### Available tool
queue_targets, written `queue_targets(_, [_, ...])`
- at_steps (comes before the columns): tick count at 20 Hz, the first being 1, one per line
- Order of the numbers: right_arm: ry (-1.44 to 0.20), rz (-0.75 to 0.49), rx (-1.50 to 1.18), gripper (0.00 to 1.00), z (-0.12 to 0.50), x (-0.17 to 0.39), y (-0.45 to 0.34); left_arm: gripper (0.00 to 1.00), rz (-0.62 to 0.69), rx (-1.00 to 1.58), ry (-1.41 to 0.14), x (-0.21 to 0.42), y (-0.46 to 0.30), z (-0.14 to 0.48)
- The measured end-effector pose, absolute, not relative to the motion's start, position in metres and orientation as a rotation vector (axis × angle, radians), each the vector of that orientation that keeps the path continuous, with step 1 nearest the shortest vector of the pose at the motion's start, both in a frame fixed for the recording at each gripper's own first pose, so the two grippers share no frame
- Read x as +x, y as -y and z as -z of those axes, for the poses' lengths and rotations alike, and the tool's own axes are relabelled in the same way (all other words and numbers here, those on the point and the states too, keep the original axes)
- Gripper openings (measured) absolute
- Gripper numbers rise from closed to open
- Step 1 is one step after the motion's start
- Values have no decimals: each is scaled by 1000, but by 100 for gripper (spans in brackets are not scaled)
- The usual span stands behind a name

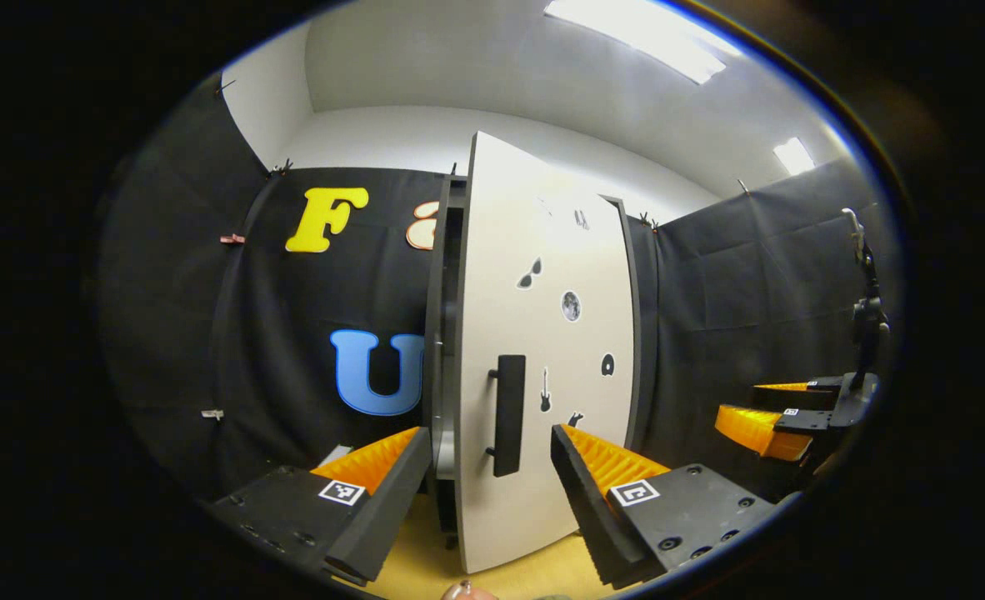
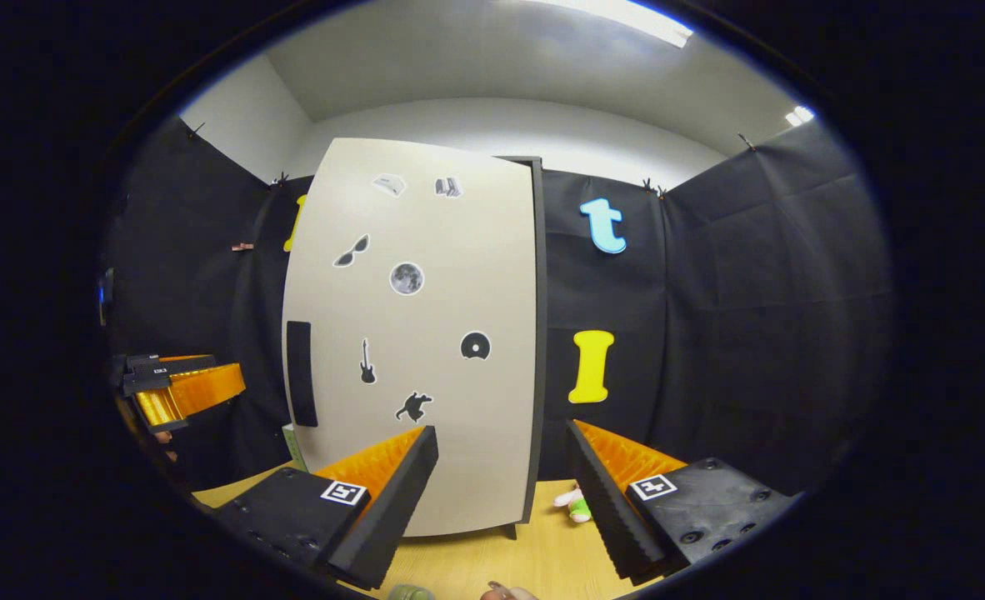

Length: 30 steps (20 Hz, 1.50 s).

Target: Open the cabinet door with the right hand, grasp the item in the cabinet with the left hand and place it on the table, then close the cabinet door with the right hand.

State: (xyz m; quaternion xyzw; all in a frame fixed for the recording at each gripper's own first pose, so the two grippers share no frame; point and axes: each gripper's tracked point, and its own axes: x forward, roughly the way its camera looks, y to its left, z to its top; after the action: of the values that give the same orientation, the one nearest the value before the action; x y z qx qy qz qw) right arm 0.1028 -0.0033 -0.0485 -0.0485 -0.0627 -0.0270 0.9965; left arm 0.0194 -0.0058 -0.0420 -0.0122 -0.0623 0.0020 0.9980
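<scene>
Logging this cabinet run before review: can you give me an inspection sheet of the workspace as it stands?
Surface: pale wooden table, mostly bare.
Job's things: cabinet door ajar, a dark gap showing at its handle edge; black handle untouched. Item inside the cabinet cannot be seen.
Clutter: small pink, white and green toy on the table right of the cabinet.
Grippers: left gripper open, facing the handle; right gripper open, facing the door's front; neither holds anything.
Cables: nothing seen.
Surroundings: black cloth walls, white ceiling with lit panels, a stand at the side.
</scene>
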Motion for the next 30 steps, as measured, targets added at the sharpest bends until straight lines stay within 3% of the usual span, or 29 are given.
queue_targets(3, [141, 42, -100, 98, 44, 95, 4, 91, -20, -13, 127, 19, 3, 41])
queue_targets(4, [153, 38, -106, 98, 41, 93, 5, 87, -19, -14, 127, 20, 3, 43])
queue_targets(5, [154, 34, -109, 97, 40, 90, 5, 91, -21, -15, 126, 20, 3, 42])
queue_targets(15, [147, -28, -117, 97, 40, 79, -7, 91, -50, -4, 132, 18, -8, 38])
queue_targets(30, [123, -20, -128, 97, 40, 59, 0, 92, -62, 26, 116, 21, -7, 42])
